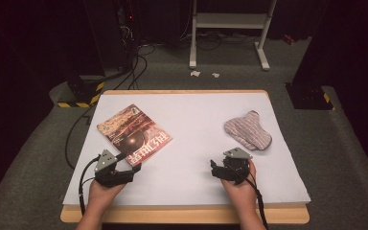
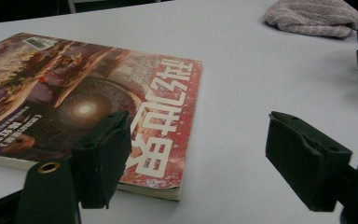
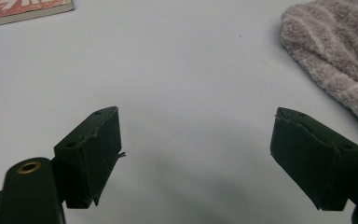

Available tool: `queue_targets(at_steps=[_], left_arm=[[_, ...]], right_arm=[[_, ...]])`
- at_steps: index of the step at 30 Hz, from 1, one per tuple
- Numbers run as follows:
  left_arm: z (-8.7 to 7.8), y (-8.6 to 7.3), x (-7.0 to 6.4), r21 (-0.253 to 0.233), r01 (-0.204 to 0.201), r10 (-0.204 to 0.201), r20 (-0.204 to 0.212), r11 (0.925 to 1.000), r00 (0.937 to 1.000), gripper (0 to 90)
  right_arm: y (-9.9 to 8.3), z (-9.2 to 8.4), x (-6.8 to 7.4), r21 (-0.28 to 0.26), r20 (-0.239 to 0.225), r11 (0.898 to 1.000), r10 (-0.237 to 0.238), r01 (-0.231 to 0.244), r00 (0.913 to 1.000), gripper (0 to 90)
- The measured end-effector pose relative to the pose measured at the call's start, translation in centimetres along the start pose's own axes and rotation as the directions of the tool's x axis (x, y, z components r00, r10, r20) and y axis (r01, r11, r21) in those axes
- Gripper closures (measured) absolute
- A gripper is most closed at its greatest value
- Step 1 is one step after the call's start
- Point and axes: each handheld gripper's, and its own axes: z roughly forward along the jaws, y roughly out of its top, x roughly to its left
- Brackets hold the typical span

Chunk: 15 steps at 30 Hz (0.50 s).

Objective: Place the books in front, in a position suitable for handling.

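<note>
The left tongs (image 1: 133, 168) stand wide apart and hold nothing; in the left gripper view one pad (image 2: 103, 156) hangs over the near corner of the magazine (image 1: 134, 133), which lies flat on the bench's left half. The right tongs (image 1: 214, 169) gape just as wide, empty, above bare surface, near the striped towel (image 1: 248, 130). The bench (image 1: 196, 120) is white-covered with a wooden rim, on grey carpet in a dark room. The magazine is glossy red, the towel soft and lumpy.

Glossy paper magazine (image 1: 134, 134), fuzzy cloth (image 1: 247, 130)
</note>
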Motion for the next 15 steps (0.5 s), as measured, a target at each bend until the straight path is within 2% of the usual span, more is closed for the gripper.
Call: queue_targets(at_steps=[5,10,12,14,15], left_arm=[[0.1,-0.5,0.4,0.026,0.001,0.000,-0.013,0.9997,0.9999,22.7],[-0.5,-0.7,0.9,0.011,0.025,-0.024,-0.014,0.9996,0.9996,22.4],[-0.7,-0.8,1.0,0.007,0.034,-0.034,-0.022,0.9994,0.9992,22.3],[-0.9,-0.9,1.3,0.006,0.062,-0.062,-0.015,0.9981,0.9980,22.3],[-0.9,-0.9,1.4,0.001,0.066,-0.066,-0.016,0.9978,0.9977,22.3]], right_arm=[[-0.1,-0.3,-0.4,0.000,-0.006,1.000,0.021,-0.021,0.9998,16.1],[0.0,-0.2,-0.8,-0.008,-0.021,1.000,0.024,-0.024,0.9995,16.0],[0.0,-0.1,-0.9,-0.025,-0.034,0.999,0.019,-0.019,0.9993,18.3],[0.0,0.1,-0.8,-0.054,-0.013,0.999,-0.005,0.004,0.9999,19.5],[0.0,0.2,-0.8,-0.056,-0.021,0.998,-0.012,0.011,0.9997,19.5]])
